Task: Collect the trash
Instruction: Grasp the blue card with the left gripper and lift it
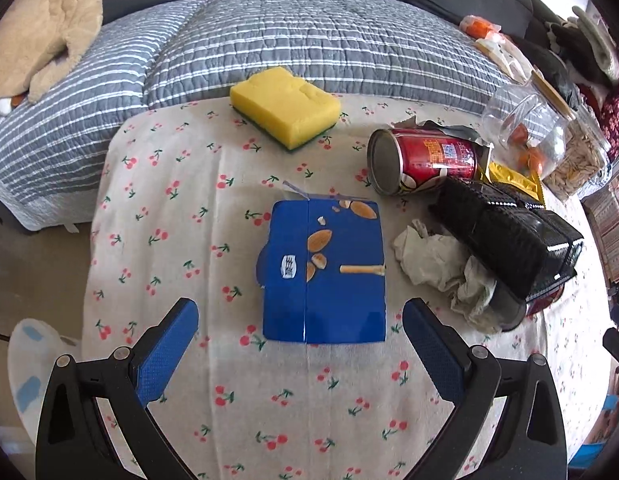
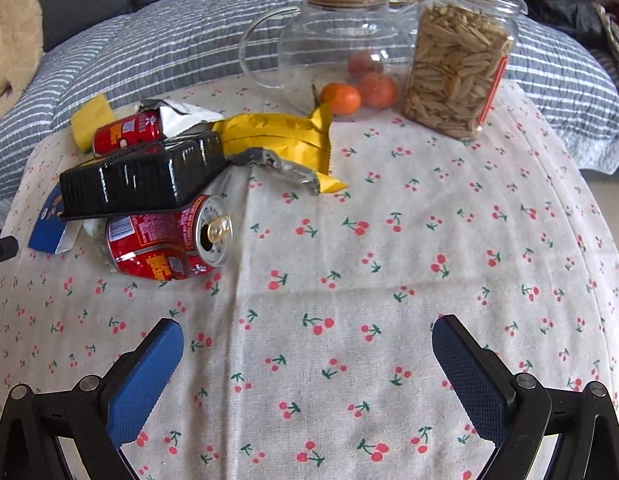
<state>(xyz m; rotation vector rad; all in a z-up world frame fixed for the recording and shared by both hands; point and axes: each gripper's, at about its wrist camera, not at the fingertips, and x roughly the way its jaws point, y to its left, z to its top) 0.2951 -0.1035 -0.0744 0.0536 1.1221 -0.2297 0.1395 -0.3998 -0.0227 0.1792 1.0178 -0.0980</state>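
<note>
- My left tool [image 1: 300,316] hangs over the table [image 1: 269,412] with its blue pads spread wide and nothing between them; the flattened blue snack packet [image 1: 324,272] lies just ahead of the tips.
- That packet shows printed almonds, a biscuit stick and a small white logo; I cannot read any writing on it.
- My right tool [image 2: 308,340] is also spread apart and holds nothing, over bare cherry-print cloth [image 2: 389,240], well apart from the trash.
- The trash sits in one cluster: a dented red can [image 2: 167,240] lies on its side with its opened top facing me, covered in yellow and white print too small to read.
- A black plastic tray [image 2: 143,176] lies upside down, resting on that can and on a crumpled tissue [image 1: 437,264].
- A second red can [image 1: 421,160] lies behind the tray, base toward my left tool, with a torn silver wrapper [image 2: 181,114] touching it; its label is unreadable.
- A yellow wrapper [image 2: 277,136] stretches from the tray toward the glass teapot [image 2: 341,48], and a small grey crumpled scrap [image 2: 277,164] lies on it.
- The teapot has a wooden lid and holds oranges; a clear jar of seeds [image 2: 457,72] stands just beside it.
- A yellow sponge [image 1: 285,106] sits at the table's far edge, near the striped quilt [image 1: 269,36].
</note>
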